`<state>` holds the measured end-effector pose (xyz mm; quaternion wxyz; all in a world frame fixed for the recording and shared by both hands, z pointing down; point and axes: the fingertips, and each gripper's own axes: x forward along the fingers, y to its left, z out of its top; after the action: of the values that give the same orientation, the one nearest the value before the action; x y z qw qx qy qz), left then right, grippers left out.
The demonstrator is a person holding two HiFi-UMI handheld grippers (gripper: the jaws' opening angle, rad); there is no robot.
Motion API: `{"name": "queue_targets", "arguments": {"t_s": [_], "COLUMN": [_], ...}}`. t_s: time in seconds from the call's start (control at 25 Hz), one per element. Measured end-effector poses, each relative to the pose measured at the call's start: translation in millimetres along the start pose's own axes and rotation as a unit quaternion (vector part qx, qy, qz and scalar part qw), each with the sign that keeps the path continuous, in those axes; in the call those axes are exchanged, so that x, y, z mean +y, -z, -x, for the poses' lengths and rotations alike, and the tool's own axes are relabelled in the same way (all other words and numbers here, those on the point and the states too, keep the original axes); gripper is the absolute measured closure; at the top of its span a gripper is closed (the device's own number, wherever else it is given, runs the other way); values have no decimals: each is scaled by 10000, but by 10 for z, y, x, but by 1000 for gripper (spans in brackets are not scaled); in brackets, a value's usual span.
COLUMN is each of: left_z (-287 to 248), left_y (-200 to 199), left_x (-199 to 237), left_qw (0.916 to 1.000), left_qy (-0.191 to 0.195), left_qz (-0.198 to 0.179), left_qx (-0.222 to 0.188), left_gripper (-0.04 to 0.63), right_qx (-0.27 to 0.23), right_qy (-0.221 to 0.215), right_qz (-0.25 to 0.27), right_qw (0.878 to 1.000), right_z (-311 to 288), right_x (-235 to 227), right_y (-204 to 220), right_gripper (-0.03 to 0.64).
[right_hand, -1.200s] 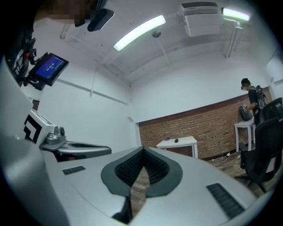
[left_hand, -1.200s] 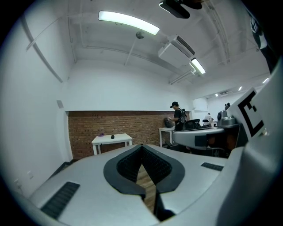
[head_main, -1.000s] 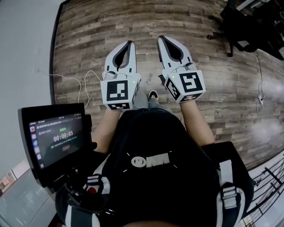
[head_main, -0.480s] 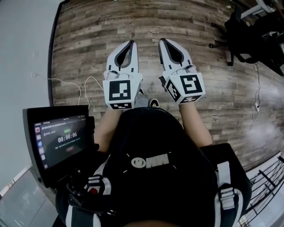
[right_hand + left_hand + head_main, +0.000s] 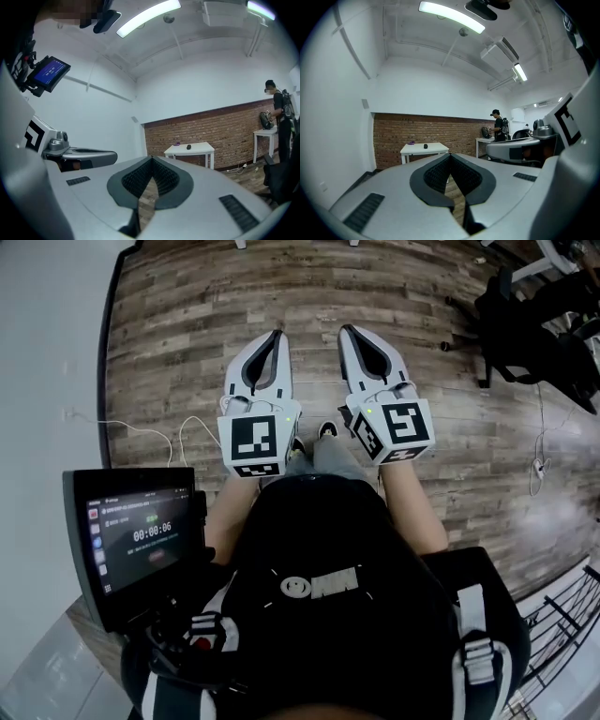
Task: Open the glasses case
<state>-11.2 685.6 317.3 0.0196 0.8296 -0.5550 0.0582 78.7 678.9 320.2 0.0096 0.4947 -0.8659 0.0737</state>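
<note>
The left gripper and the right gripper are side by side above the wood floor. Each has its jaws pressed together on nothing. Far off by the brick wall stands a white table. A small dark thing lies near the middle of its top. It is too far away to tell if it is the glasses case.

Wood-plank floor, white cable lying on it, black chair at far right, mounted screen showing a timer, brick wall behind a white counter, person standing farther right.
</note>
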Motion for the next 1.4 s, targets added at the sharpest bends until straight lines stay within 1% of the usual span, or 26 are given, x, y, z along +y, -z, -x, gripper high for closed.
{"name": "queue_targets", "arguments": {"t_s": [0.16, 0.36, 0.44, 0.6, 0.68, 0.8, 0.88, 1.04, 1.4], "left_z": [-309, -1072, -1194, -1197, -1281, -1707, -1926, -2170, -2874], "left_y": [-7, -62, -87, -142, -167, -217, -224, -214, -322], "left_x": [74, 142, 171, 297, 326, 322, 338, 498, 1236], "left_qw": [10000, 9998, 9998, 9996, 9994, 9992, 9992, 9993, 9999], "left_qy": [19, -96, -132, -267, -320, -333, -310, -234, -108], "left_qz": [-20, -18, -40, -124, -143, -177, -185, -128, -34], "left_qx": [21, 159, 146, 38, 22, 111, 198, 264, 70], "left_gripper": [597, 597, 597, 597, 597, 597, 597, 597, 597], "right_qx": [46, -23, -76, -255, -284, -229, -179, -71, 32], "right_qy": [24, -70, -79, -102, -133, -151, -165, -160, -171], "right_qz": [-26, -86, -85, -51, -79, -165, -220, -248, -87], "right_qw": [10000, 9999, 9999, 9996, 9995, 9995, 9995, 9995, 9998], "right_z": [-225, -721, -817, -878, -932, -1186, -1341, -1638, -2704], "right_x": [-225, -808, -918, -932, -1001, -1346, -1495, -1547, -1595], "right_y": [13, -82, -109, -213, -233, -266, -272, -266, -401], "right_gripper": [622, 622, 621, 621, 621, 622, 621, 621, 621]}}
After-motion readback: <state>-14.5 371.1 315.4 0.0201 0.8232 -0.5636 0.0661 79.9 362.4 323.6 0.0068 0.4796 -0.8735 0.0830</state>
